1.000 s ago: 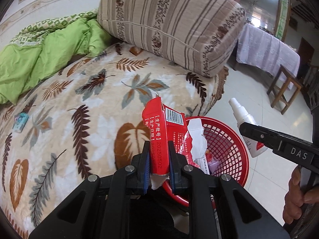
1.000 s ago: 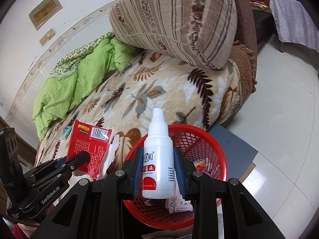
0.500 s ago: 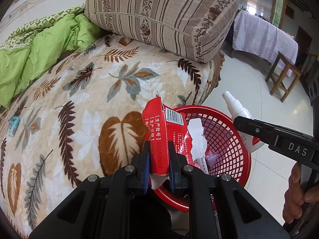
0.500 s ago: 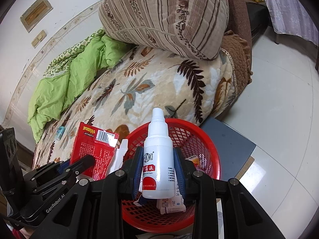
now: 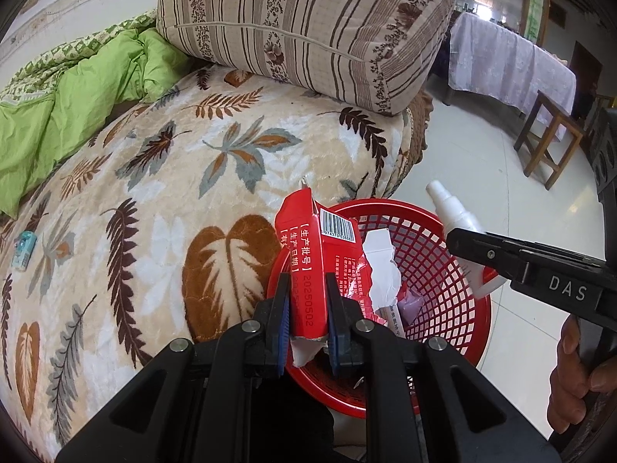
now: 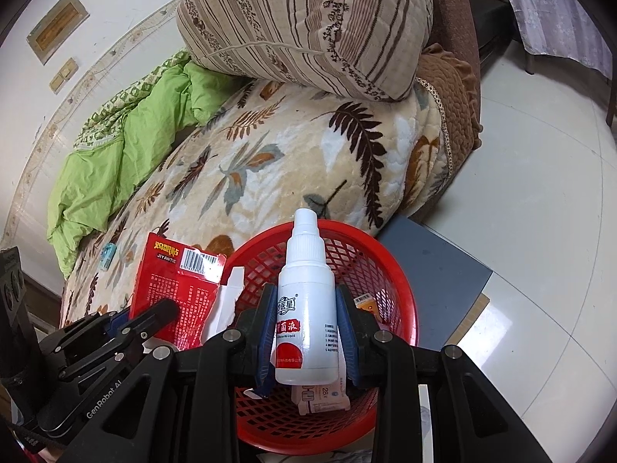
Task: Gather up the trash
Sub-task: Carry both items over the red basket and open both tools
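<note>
My left gripper (image 5: 307,289) is shut on a torn red carton (image 5: 308,258) with a barcode, held above the near-left rim of a red mesh basket (image 5: 443,270). My right gripper (image 6: 306,301) is shut on a white spray bottle (image 6: 306,308) with a red dot label, upright over the same red basket (image 6: 393,270). In the right wrist view the red carton (image 6: 173,289) and the left gripper (image 6: 154,316) show at lower left. In the left wrist view the bottle (image 5: 455,212) and the right gripper (image 5: 466,239) hang over the basket's right side. Wrappers lie inside the basket.
A bed with a leaf-patterned blanket (image 5: 173,193) fills the left; a small teal packet (image 5: 24,245) lies on it. A striped pillow (image 5: 308,27) and green quilt (image 5: 58,108) sit behind. A grey board (image 6: 435,262) lies by the basket. Wooden stool (image 5: 547,139) on tiled floor.
Both grippers have sunk a little toward the basket, which now looks larger and closer in both views. Both grips are unchanged.
</note>
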{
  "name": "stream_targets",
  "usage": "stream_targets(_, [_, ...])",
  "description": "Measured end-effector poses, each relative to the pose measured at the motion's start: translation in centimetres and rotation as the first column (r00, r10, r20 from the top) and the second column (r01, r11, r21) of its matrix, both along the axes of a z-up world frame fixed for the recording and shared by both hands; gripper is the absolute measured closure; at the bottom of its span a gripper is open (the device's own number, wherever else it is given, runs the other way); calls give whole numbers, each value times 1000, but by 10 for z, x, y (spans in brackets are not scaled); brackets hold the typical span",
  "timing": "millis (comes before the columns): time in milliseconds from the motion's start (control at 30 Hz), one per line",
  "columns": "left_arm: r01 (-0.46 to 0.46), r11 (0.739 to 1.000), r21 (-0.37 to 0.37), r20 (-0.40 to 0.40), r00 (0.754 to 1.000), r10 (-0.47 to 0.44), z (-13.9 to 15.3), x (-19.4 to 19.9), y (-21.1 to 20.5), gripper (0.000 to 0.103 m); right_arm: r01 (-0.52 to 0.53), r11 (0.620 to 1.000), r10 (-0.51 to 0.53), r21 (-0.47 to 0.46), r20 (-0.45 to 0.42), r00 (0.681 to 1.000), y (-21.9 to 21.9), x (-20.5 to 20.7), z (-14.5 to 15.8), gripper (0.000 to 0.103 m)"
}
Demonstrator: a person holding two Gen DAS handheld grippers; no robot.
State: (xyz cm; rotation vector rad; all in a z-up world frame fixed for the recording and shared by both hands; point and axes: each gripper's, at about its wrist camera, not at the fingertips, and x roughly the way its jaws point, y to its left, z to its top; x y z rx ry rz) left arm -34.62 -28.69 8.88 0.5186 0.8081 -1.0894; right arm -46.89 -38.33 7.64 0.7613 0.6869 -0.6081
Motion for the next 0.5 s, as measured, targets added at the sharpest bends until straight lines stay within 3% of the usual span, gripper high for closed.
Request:
stream_targets(333, [3, 1000, -12, 18, 1000, -3, 4, -2, 3, 81, 4, 1000, -4, -17, -4, 1000, 0, 0, 4, 67])
stream_targets(500, [-11, 999, -40, 43, 999, 13, 13, -2, 12, 65, 13, 999, -14, -44, -8, 1000, 4, -1, 14, 60])
